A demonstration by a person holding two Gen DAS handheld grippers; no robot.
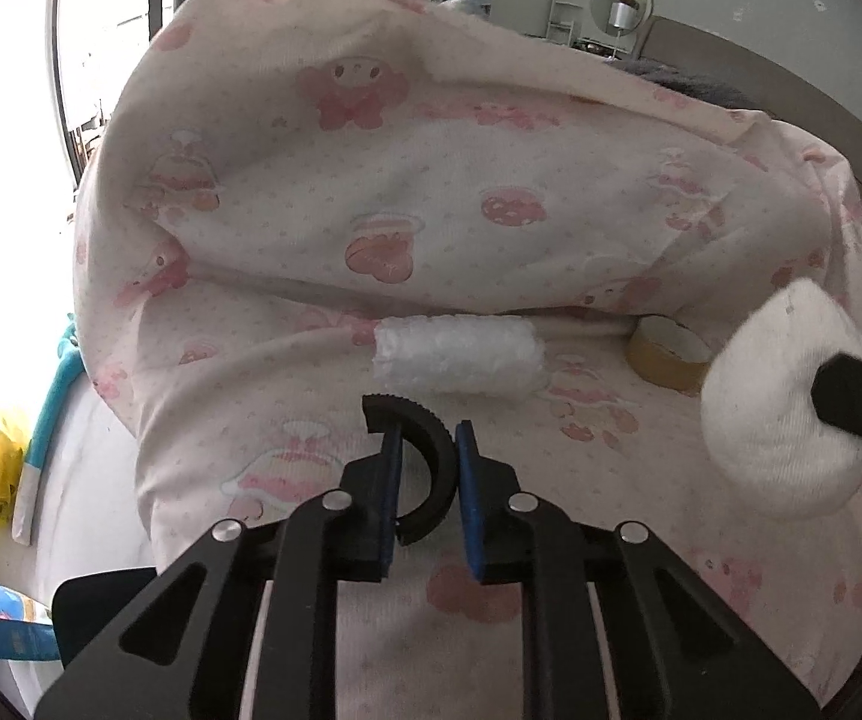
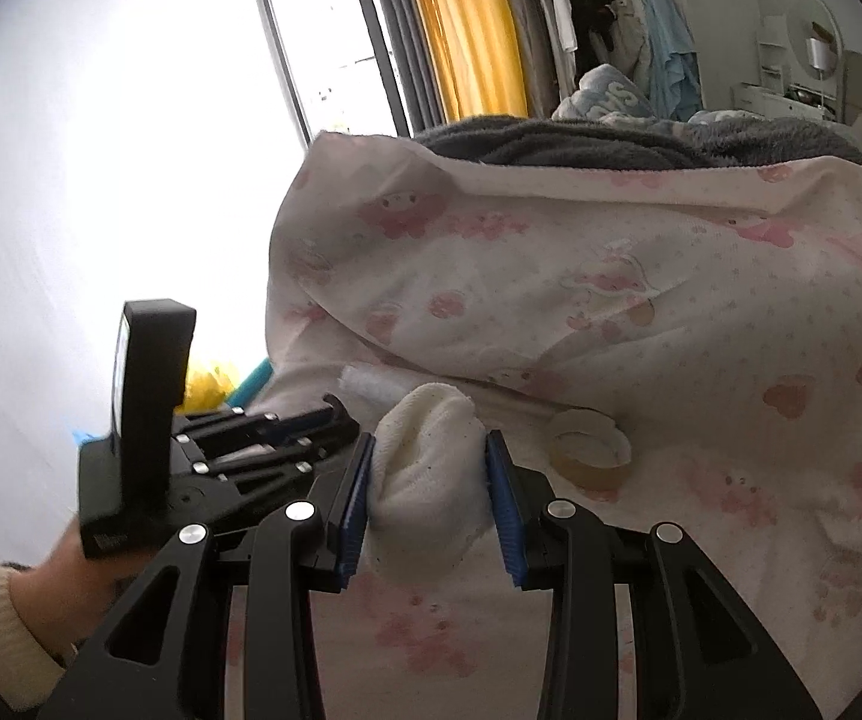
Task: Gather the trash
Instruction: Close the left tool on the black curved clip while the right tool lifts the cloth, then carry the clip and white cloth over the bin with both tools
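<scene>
Left gripper (image 1: 427,468): pads closed on a black half-ring (image 1: 428,468), a ridged curved piece clamped between them, low centre of the left wrist view.

Right gripper (image 2: 428,501): pads clamped on a white sock (image 2: 425,480), bunched and bulging above and below the fingers. In the left wrist view the same sock sits at 3 o'clock of the half-ring.

A hand (image 2: 71,570) with a cream cuff holds the left gripper, at 9 o'clock of the sock in the right wrist view.

Just beyond the half-ring, at 12 o'clock, a white foam roll (image 1: 458,354) lies on its side on the pink-patterned quilt (image 1: 491,192), against the foot of a raised fold.

A tape roll (image 1: 668,357) rests flat at 3 o'clock of the foam roll, near it, not touching.

Far: yellow curtain (image 2: 461,30), hanging clothes (image 2: 611,6), round mirror (image 1: 620,0).
</scene>
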